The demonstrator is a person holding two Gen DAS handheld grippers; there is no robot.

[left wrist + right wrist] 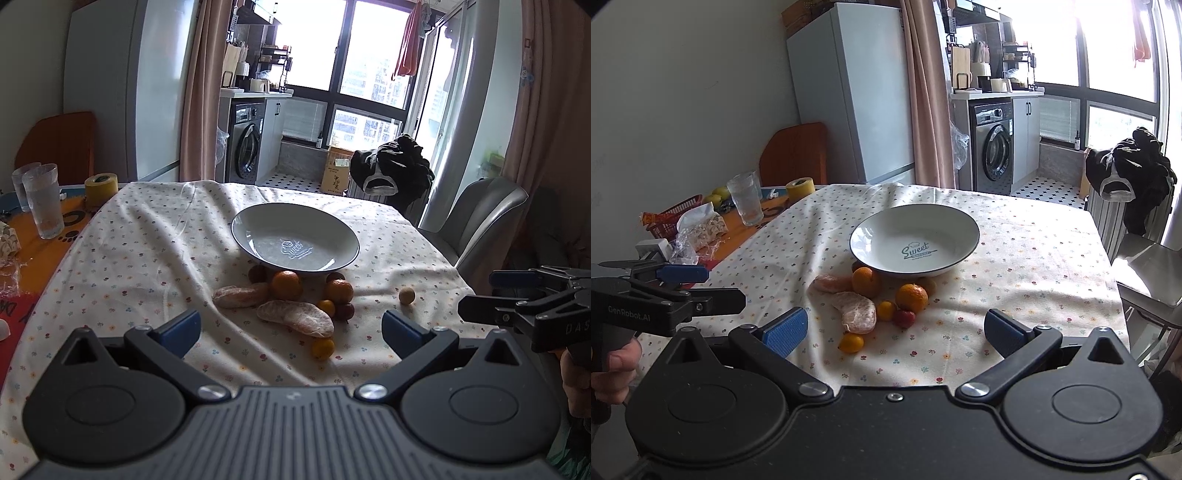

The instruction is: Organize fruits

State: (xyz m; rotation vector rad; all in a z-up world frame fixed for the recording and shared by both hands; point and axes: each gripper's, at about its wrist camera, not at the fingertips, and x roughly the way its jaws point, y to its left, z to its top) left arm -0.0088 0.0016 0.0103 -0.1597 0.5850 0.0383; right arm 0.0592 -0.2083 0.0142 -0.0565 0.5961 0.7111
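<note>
Plate (973, 236) empty at table centre, presumably the target for the fruit. Fruit (295, 299) heaped on the cloth (147, 251) at the plate's 6 o'clock edge; one small round piece (406, 295) lies apart at 4 o'clock. Left gripper (291, 328) and right gripper (892, 330) both spread wide, holding nothing, hovering short of the heap. Nothing sorted yet.

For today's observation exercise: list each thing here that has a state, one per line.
plate: empty, upright
left hand-held gripper: open, holding nothing
right hand-held gripper: open, holding nothing
peeled citrus: peeled, on the cloth
whole orange: unpeeled, outside the plate
drinking glass: upright
washing machine: door shut
</note>
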